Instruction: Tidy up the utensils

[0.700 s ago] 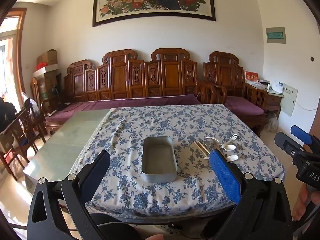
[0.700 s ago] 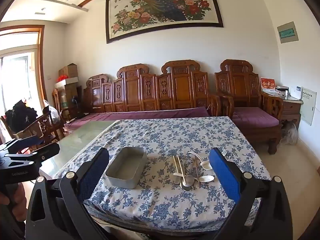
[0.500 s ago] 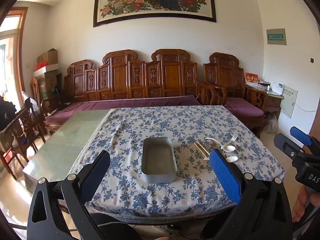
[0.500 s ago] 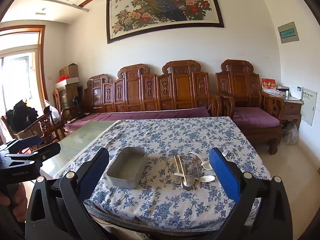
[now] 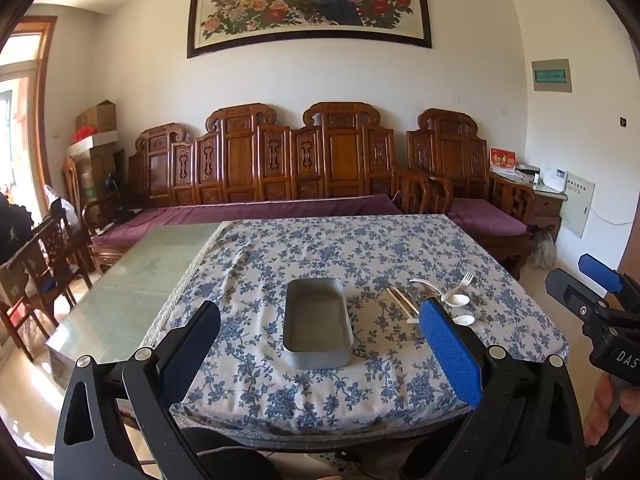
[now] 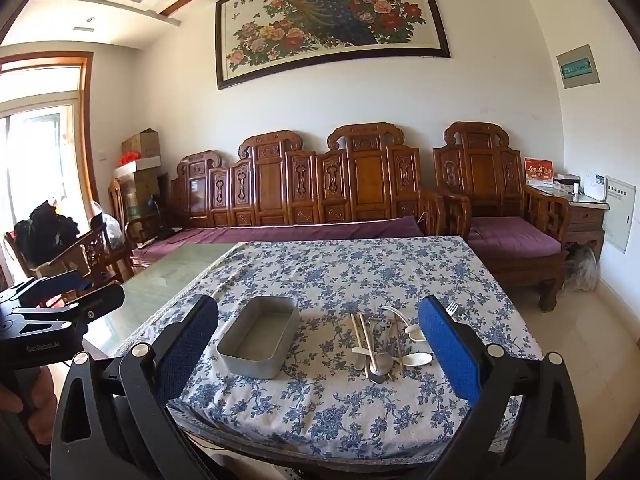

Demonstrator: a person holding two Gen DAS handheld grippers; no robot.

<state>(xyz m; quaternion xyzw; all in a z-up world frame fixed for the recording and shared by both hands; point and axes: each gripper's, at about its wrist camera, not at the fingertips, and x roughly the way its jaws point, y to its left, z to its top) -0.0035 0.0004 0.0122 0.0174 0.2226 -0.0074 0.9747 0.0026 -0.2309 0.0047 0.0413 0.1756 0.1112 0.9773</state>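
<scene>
Both grippers wide, utensils (image 6: pixel 386 344) ahead of right gripper (image 6: pixel 318 354)

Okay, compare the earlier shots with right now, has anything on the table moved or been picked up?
Nothing has visibly changed. The grey rectangular metal tin sits empty on the blue-flowered tablecloth, and the pile of chopsticks, spoons and fork lies untouched beside it. The left claw and the right claw both stay wide open, short of the table, holding nothing.

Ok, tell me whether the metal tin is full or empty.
Empty. The metal tin shows only its bare grey floor in both views; the utensils lie on the tablecloth beside it.
</scene>
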